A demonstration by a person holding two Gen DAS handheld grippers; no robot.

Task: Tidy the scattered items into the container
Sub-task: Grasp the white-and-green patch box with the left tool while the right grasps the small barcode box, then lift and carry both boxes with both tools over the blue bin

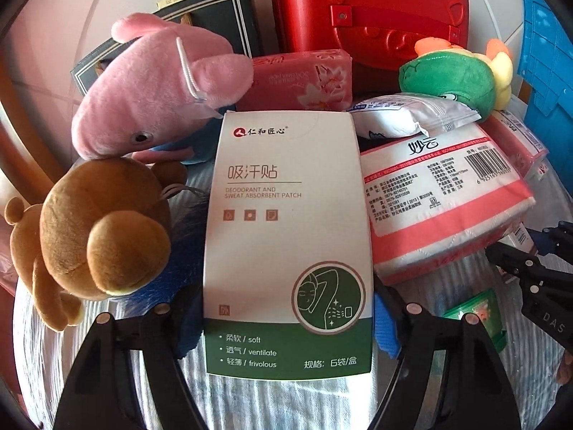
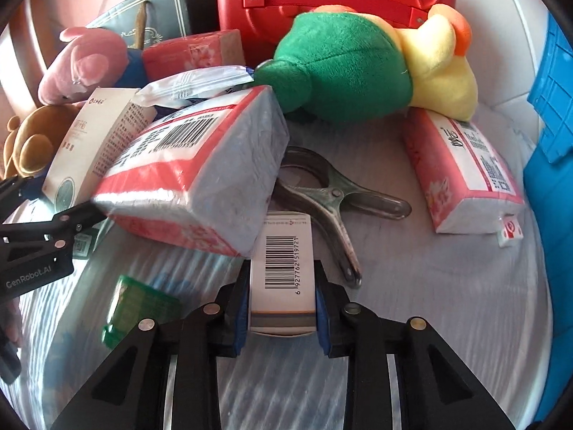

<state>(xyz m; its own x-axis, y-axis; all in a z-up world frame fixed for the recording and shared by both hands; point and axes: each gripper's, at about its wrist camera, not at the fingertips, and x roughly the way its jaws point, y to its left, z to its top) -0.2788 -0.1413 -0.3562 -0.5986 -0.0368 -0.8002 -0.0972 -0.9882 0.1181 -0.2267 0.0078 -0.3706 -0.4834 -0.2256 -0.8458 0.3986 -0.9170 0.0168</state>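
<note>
The right gripper [image 2: 282,308] was closed on a small white box [image 2: 282,272], its pads pressing both sides, just beside the tissue pack [image 2: 200,179] and a metal clamp [image 2: 333,193]. The left gripper [image 1: 286,326] stood around the patch box [image 1: 286,236]; I could not tell whether its pads touched it. The blue crate [image 2: 553,114] was at the right edge.

We cannot read the print on the green packet [image 2: 141,308], blurred in the right wrist view and half hidden behind a finger in the left. The metal clamp [image 2: 333,197] runs under the tissue pack [image 2: 193,179], its jaws out of sight. The blue crate [image 2: 551,107] and red case [image 1: 369,10] are cut by the frame edges. The blue plush [image 1: 172,150] shows only slivers beneath the pink toy [image 1: 154,86].
</note>
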